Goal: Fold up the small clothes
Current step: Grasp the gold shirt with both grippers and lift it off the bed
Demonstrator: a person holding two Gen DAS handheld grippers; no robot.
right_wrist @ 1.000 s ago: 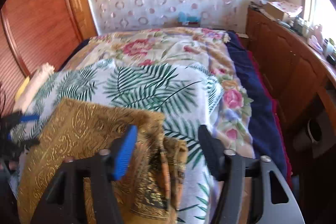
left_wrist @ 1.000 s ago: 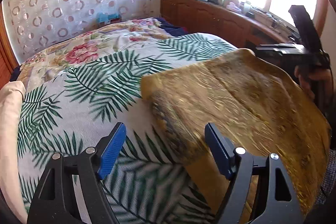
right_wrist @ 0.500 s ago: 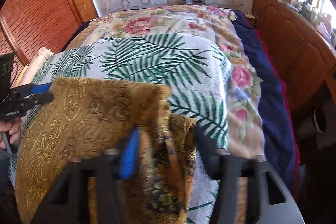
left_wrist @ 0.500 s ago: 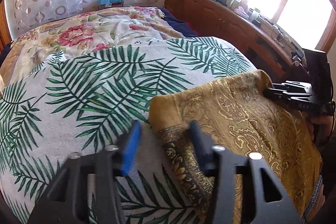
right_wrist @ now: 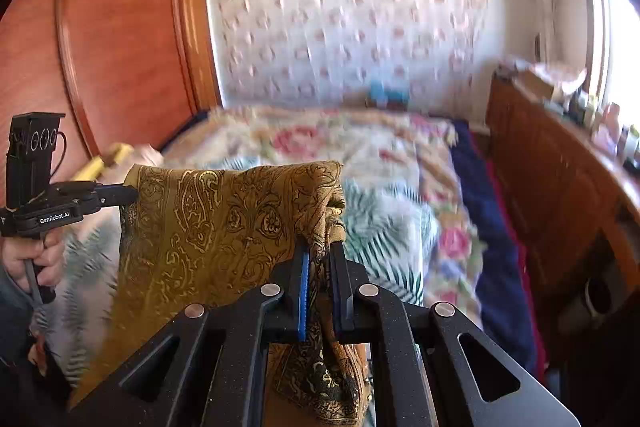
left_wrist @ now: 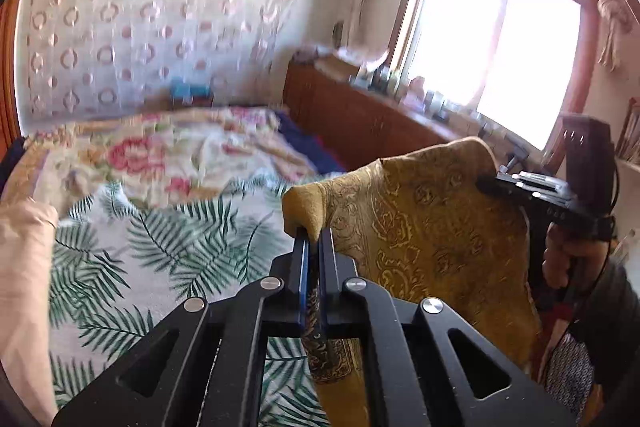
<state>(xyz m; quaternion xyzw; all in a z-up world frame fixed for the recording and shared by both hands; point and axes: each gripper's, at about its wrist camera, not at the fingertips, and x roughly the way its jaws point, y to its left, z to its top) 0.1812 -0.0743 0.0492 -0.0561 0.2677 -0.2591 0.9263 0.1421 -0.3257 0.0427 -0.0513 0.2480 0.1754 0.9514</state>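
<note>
While stretched between both tools above the palm-leaf bedspread, gold paisley cloth hangs mid-frame. Pinched at one corner by left gripper, jaws just closed on fabric; opposite corner clamped likewise in right gripper, lower centre.

Left gripper, jaws pinching the gold paisley cloth corner, is holding it above the bed; right gripper gripping at three o'clock.
</note>
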